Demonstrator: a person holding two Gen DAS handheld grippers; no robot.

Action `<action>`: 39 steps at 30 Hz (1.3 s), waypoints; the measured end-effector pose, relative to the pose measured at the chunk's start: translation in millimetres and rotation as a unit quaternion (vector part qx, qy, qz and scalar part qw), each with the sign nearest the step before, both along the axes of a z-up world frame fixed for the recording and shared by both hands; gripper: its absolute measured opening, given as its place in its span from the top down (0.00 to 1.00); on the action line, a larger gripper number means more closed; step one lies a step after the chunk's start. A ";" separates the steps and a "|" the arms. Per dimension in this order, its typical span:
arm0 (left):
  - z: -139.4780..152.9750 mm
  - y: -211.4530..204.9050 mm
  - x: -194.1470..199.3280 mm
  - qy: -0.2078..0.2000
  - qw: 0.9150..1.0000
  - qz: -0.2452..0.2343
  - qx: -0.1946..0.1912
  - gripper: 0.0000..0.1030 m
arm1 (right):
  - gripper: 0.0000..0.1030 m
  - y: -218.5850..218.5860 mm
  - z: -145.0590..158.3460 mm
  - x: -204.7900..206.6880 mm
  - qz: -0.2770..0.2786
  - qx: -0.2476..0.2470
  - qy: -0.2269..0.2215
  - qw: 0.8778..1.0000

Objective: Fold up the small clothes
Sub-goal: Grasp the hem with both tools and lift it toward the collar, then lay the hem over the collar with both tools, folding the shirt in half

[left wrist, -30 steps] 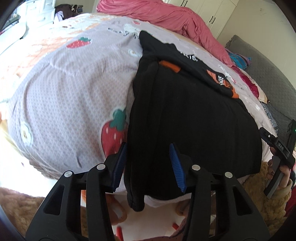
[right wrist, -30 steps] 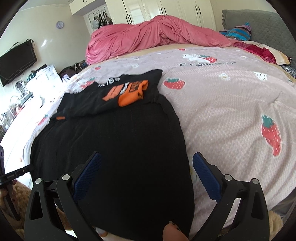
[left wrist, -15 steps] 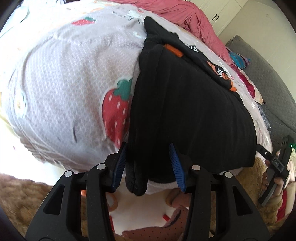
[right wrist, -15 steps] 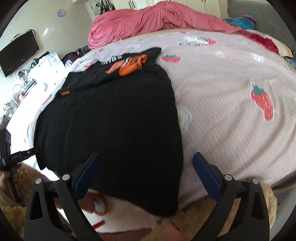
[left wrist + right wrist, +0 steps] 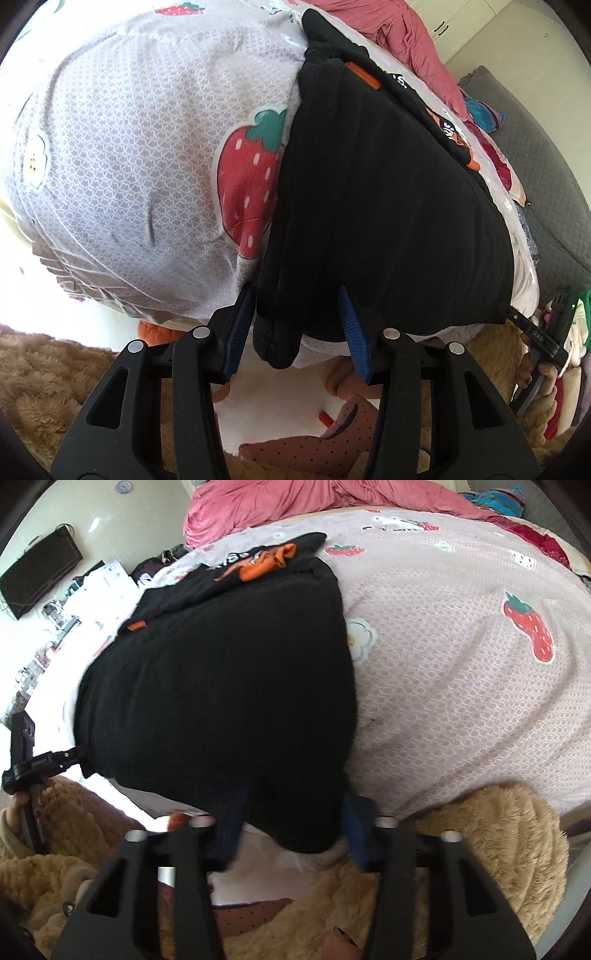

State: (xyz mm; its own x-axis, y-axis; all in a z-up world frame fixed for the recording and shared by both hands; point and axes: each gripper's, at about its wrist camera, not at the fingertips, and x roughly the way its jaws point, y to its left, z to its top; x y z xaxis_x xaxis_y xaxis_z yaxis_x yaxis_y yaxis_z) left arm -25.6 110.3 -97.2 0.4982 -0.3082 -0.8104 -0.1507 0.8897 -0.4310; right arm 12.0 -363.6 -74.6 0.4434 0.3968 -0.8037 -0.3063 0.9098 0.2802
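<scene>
A black knit garment (image 5: 388, 206) with a small orange tag lies flat on the strawberry-print bed cover (image 5: 140, 155) and hangs over the bed's near edge. It also shows in the right wrist view (image 5: 221, 686). My left gripper (image 5: 297, 325) is open, its blue pads either side of the garment's near left corner. My right gripper (image 5: 291, 830) is open, its pads either side of the near right corner. A second black garment with orange print (image 5: 255, 565) lies beyond it.
A pink duvet (image 5: 314, 502) is heaped at the head of the bed. A fluffy tan sleeve (image 5: 461, 849) and a tan rug (image 5: 44, 369) lie below the bed edge. A grey sofa (image 5: 535, 155) stands at the right.
Both grippers have dropped toward the bed's near edge and moved onto the garment's hanging corners. The right gripper's jaws have narrowed from wide open.
</scene>
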 end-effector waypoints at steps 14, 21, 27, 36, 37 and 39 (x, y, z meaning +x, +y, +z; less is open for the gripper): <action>-5.5 8.8 -7.7 0.012 0.999 0.012 -0.029 0.93 | 0.93 -5.1 73.5 -2.2 0.032 0.099 -0.110 0.988; 21.6 21.3 -24.4 -0.036 0.997 0.023 -0.067 0.97 | 0.93 -8.9 87.9 9.6 0.020 0.115 -0.131 0.985; 67.3 38.0 -23.0 -0.101 0.990 0.018 -0.093 0.98 | 0.93 -18.1 100.5 17.4 -0.004 0.130 -0.152 0.980; 128.7 42.3 7.1 -0.179 0.981 0.004 -0.081 0.98 | 0.94 -31.5 128.9 41.0 -0.035 0.151 -0.191 0.969; 134.8 43.8 9.4 -0.186 0.979 0.003 -0.077 0.98 | 0.94 -30.5 133.9 46.1 -0.034 0.150 -0.197 0.968; 146.5 42.1 18.4 -0.200 0.977 0.002 -0.070 0.98 | 0.94 -28.9 140.5 55.2 -0.036 0.147 -0.204 0.967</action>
